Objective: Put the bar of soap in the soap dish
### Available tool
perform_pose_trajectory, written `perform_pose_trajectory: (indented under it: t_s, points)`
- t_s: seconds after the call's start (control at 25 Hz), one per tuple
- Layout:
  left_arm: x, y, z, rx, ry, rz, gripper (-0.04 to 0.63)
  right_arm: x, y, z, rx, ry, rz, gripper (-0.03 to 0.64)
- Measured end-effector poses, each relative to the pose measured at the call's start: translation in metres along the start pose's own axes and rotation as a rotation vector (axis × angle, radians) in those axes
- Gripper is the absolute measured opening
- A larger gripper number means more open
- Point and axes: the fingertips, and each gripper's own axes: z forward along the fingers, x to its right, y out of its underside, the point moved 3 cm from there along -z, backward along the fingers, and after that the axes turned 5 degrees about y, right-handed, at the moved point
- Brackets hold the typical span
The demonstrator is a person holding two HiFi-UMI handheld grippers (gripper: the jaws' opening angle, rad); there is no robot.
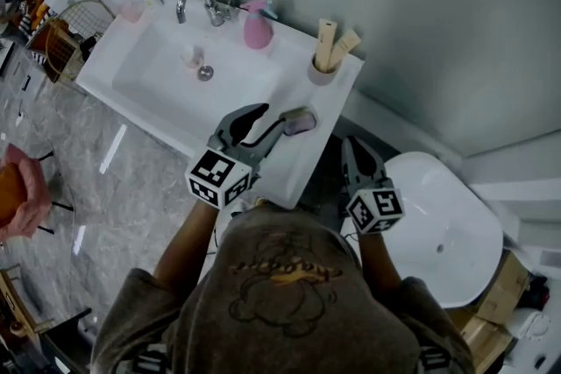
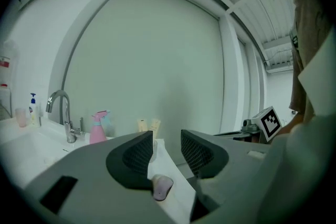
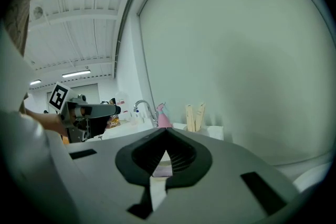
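A lilac bar of soap (image 1: 301, 123) lies in a small greenish soap dish (image 1: 289, 113) on the right part of the white counter (image 1: 329, 101). My left gripper (image 1: 274, 114) is open, its tips just left of the dish and nothing between them. In the left gripper view the soap (image 2: 161, 187) shows low between the open left gripper (image 2: 167, 141) jaws. My right gripper (image 1: 355, 144) is shut on nothing, off the counter's right edge. Past the right gripper (image 3: 167, 131) tips, the soap (image 3: 160, 166) shows as a sliver.
A basin with a faucet (image 1: 197, 0), a pink spray bottle (image 1: 256, 26) and a cup of wooden sticks (image 1: 326, 57) stand along the counter's back. A white toilet (image 1: 443, 232) is at the right. A wire basket (image 1: 66, 31) is far left.
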Motion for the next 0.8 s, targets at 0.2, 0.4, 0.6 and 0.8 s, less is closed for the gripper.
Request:
perform_pose_trajectory:
  t_s: [0.2,0.4,0.6,0.8]
  points:
    - [0.0,0.007,-0.02,0.051,-0.074,-0.036,0.166,-0.009,-0.003,0.002,-0.003,-0.017,-0.011,0.002]
    - [-0.007,0.026,-0.035,0.089,-0.167,-0.031,0.028,-0.012,0.004,0.003,-0.006,-0.026,-0.027,0.002]
    - [-0.012,0.04,-0.04,0.101,-0.203,-0.064,0.005,-0.012,0.006,0.0,0.006,-0.015,-0.042,0.002]
    - [-0.013,0.047,-0.041,0.084,-0.218,-0.072,0.005,-0.009,0.01,-0.002,0.021,-0.003,-0.035,0.002]
